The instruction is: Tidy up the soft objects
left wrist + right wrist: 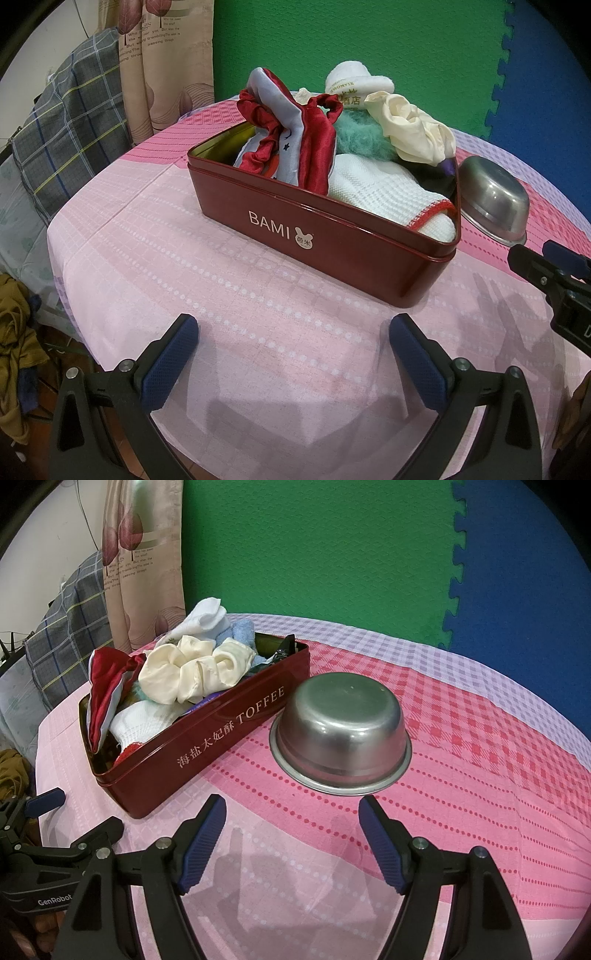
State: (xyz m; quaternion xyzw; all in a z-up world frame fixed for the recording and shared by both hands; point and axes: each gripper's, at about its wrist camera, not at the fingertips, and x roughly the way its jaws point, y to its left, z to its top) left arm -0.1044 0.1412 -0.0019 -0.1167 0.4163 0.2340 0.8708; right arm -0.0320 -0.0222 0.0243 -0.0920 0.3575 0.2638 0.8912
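Observation:
A dark red tin box (343, 258) (207, 738) stands on the pink tablecloth, heaped with soft things: a red satin scrunchie (314, 147) (105, 686), a cream scrunchie (413, 129) (192, 672), a teal fluffy piece (358, 134), white knit cloth (376, 184) (140, 720) and white socks (205, 618). My left gripper (293, 354) is open and empty, hovering in front of the box. My right gripper (291, 842) is open and empty, in front of the bowl and right of the box. Each gripper shows at the edge of the other's view.
An upturned steel bowl (341, 731) (493, 206) sits right beside the box. The round table (480, 775) drops off at left. A plaid-covered bed (66, 129) and a curtain (144, 572) stand left; green and blue foam mats (332, 554) line the back wall.

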